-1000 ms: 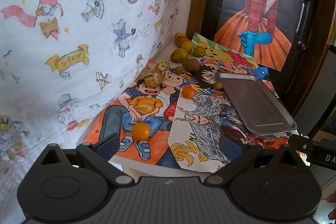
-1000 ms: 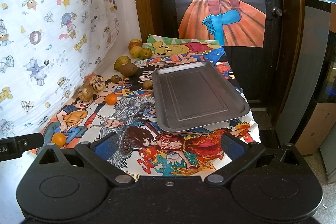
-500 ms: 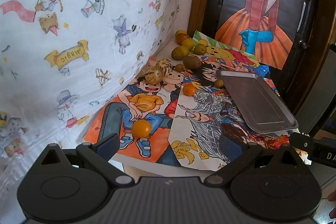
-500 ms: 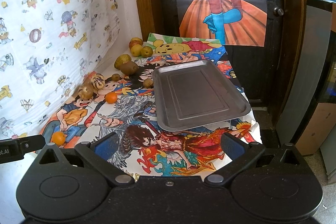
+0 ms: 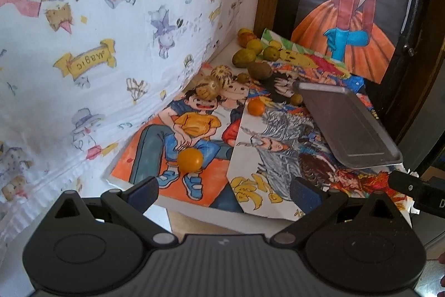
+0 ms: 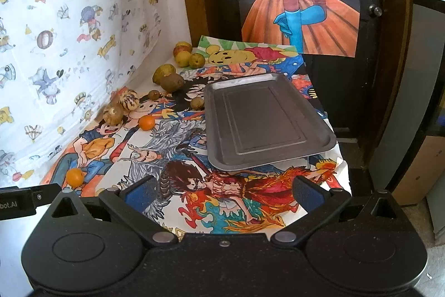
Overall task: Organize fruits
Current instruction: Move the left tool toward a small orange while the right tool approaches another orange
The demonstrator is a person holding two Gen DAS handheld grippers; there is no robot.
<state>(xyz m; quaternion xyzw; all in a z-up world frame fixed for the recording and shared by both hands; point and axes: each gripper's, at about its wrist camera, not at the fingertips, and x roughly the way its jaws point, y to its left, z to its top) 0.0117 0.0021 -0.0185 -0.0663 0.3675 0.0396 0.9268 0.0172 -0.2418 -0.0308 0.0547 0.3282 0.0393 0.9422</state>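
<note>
We had edged our left tongs (image 5: 224,187) closer to the nearest orange (image 5: 190,160); both tongs stayed apart and empty, the tray (image 6: 267,118) still bare.

- Left gripper (image 5: 224,187) hangs level, jaws spread wide, nothing between them.
- Right gripper (image 6: 222,187) sits alongside, at the left one's three o'clock, jaws likewise wide and empty.

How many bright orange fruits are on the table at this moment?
2. The near orange fruit lies on the cartoon boy poster, just ahead of the left gripper. The far orange fruit sits left of the metal tray. None appears hidden.
</note>
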